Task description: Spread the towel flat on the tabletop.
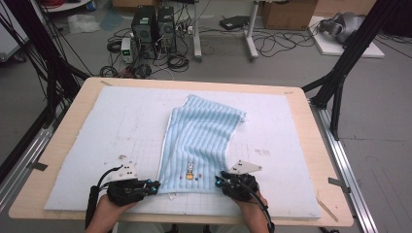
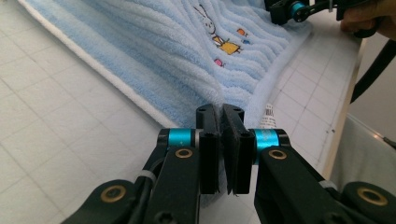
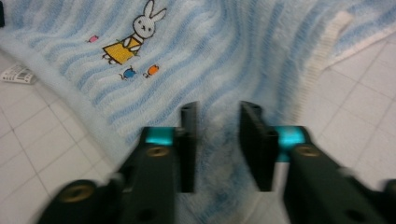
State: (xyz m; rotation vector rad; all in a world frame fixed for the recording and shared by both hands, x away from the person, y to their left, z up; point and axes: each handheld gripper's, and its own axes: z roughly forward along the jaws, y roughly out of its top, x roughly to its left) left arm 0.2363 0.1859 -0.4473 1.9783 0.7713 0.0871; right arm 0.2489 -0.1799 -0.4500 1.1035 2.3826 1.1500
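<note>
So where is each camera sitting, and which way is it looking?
High view: above the person's side of the table, looking forward and down at the towel; both hands and the left gripper and right gripper show.
Left gripper view: on the left gripper, looking along its jaws, pinched on the towel's corner.
Right gripper view: on the right gripper, looking along its jaws over the towel.
All share the towel's bunny picture.

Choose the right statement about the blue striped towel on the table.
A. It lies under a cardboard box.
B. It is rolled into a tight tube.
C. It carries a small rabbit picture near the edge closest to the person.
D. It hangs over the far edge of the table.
C: the towel lies spread on the white mat, and the rabbit picture sits near its near edge, between the left gripper and the right gripper.
</note>
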